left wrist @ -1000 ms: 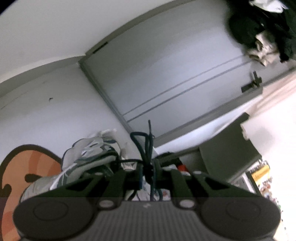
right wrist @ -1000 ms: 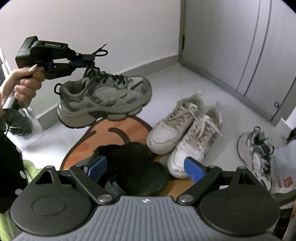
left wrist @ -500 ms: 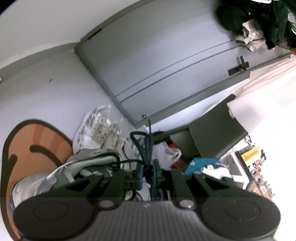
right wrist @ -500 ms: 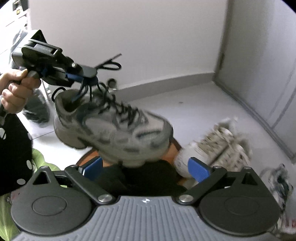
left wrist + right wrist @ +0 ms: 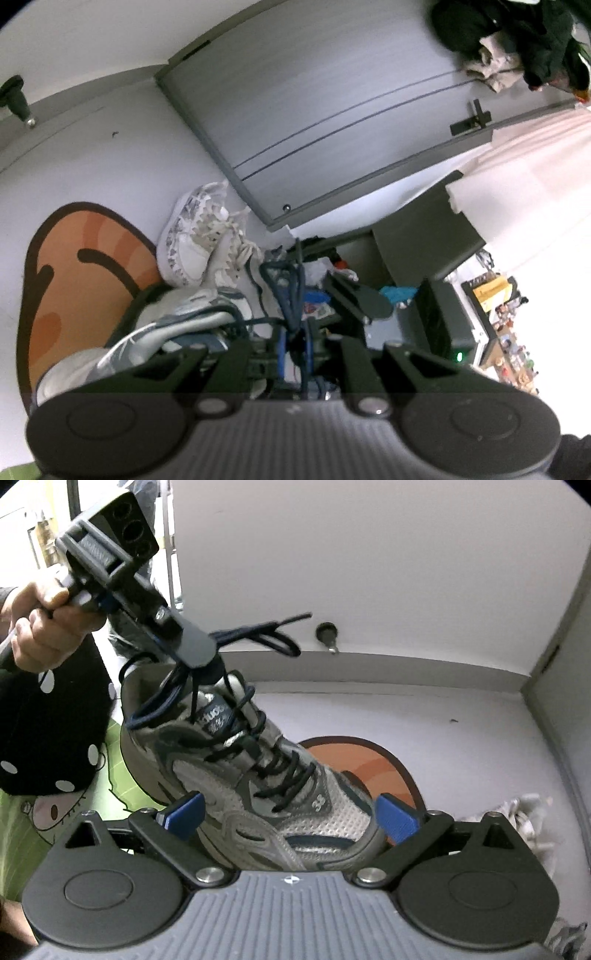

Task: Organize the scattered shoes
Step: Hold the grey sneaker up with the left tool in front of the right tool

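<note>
The grey sneaker [image 5: 266,786] hangs in the air by its dark laces [image 5: 236,642], pinched in the closed left claw [image 5: 207,657], its toe between the spread blue pads of the open right claw [image 5: 291,814]. Beyond the left claw, a white pair [image 5: 203,240] lies beside the orange mat [image 5: 85,266]

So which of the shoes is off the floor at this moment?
The grey sneaker with dark laces: it hangs from the left tongs, which pinch its laces. The white sneakers lie on the floor beside the orange mat.

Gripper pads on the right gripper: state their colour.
Blue pads, clearest in the right wrist view, either side of the grey sneaker.
</note>
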`<state>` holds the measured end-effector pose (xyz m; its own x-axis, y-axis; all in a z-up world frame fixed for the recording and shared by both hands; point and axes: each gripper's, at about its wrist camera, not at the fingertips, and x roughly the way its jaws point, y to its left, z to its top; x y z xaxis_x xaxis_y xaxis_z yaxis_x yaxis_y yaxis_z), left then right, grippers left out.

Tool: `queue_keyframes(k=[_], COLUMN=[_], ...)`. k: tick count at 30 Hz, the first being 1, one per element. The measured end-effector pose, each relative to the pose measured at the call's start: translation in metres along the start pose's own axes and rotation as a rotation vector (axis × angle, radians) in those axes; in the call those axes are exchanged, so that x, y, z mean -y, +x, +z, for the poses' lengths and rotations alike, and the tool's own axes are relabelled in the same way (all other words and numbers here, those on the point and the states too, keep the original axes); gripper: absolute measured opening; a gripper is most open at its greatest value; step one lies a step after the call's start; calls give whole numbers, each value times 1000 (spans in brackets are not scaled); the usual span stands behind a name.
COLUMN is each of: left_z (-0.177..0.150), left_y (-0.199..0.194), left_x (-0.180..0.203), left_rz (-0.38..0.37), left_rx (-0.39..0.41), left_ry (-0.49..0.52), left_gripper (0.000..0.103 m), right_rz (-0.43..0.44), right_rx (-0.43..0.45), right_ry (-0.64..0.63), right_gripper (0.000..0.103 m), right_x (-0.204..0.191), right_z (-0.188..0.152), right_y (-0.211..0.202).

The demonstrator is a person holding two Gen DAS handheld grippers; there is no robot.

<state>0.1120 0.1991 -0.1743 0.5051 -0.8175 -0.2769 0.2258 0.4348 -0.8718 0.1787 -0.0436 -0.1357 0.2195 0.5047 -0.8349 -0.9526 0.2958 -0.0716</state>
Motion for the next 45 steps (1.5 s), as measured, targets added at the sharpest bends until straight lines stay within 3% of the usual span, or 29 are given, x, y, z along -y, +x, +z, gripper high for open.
queue_keyframes(k=[5, 11, 18, 26, 32, 36, 45], left_z=[0, 2, 0, -6, -2, 3, 14], left_y=[-2, 1, 8, 22, 26, 29, 18], left_x=[-4, -7, -2, 5, 5, 3, -5], left_rz=[4, -1, -40, -32, -12, 7, 67], left_rx=[-4, -30, -37, -69, -37, -17, 22], left_ry=[-2, 10, -1, 12, -13, -18, -36], left_gripper=[9, 9, 9, 9, 9, 9, 9], right_rz=[95, 113, 166, 225, 270, 277, 291], right_rx=[-35, -85, -87, -89, -91, -80, -32], right_ry=[-77, -220, -270, -326, -368, -272, -165], right_gripper=[103, 103, 103, 103, 103, 103, 103], right_x=[0, 1, -9, -20, -29, -11, -21], right_z=[6, 8, 1, -7, -13, -6, -8], right_y=[15, 29, 33, 37, 40, 38, 33])
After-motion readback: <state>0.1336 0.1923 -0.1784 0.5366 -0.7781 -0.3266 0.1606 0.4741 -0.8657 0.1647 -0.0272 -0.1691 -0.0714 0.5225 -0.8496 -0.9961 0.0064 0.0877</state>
